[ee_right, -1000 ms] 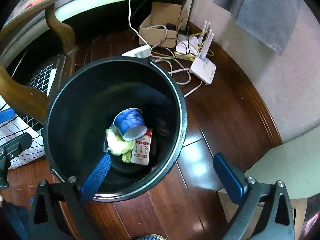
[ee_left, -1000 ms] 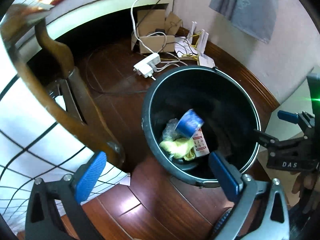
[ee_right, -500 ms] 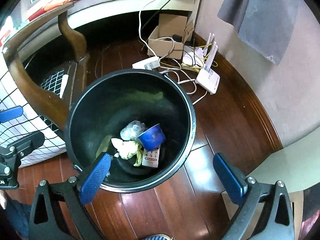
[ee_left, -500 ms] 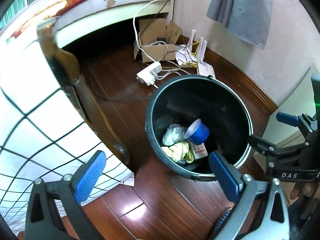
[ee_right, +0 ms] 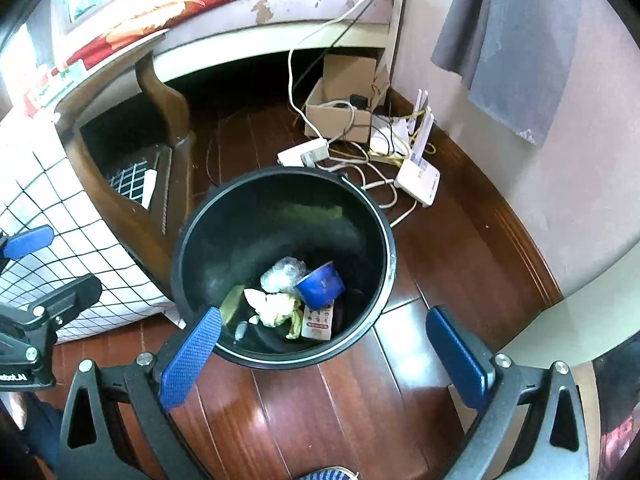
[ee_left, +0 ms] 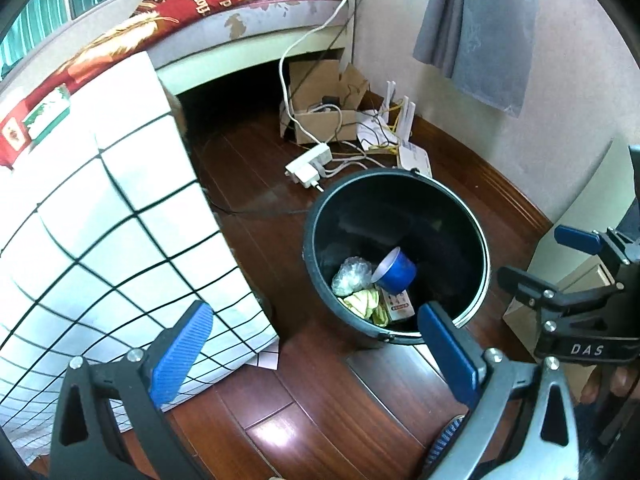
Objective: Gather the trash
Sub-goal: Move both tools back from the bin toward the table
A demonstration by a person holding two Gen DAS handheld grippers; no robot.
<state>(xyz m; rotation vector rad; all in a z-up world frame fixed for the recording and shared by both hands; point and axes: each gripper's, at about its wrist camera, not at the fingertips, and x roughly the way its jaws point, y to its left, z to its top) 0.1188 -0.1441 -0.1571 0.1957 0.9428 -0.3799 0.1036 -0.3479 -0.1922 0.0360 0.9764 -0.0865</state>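
Currently, both tools hang above a dark wooden floor (ee_right: 320, 412) with nothing between their fingers. At the far left, a white grid-patterned cover (ee_left: 100, 240) drapes over wooden furniture. The left gripper (ee_left: 316, 356) has its jaws spread wide apart and holds nothing. Right of the cover stands the black bin (ee_right: 384, 240), upright on the floor, near both tools. The collected trash lies at its bottom: from left to right, a crumpled clear plastic wad (ee_right: 283, 274), a yellowish tissue (ee_right: 274, 308), a small printed carton (ee_right: 319, 322) and a blue paper cup (ee_right: 320, 289) lying on its side atop the carton. All four items appear light. The wad and tissue are soft and should compress under a pinch anywhere. The cup is thin-walled and likely to crush; take it across the rim with light pressure. The carton is stiffer; take it by its narrow edges. The right gripper (ee_right: 330, 356) likewise has its jaws fully apart and empty, with the bin's near rim between its fingers. At the far right, a white router (ee_right: 418, 180) and a cardboard box (ee_right: 344, 112) sit by the wall, cables trailing between them.
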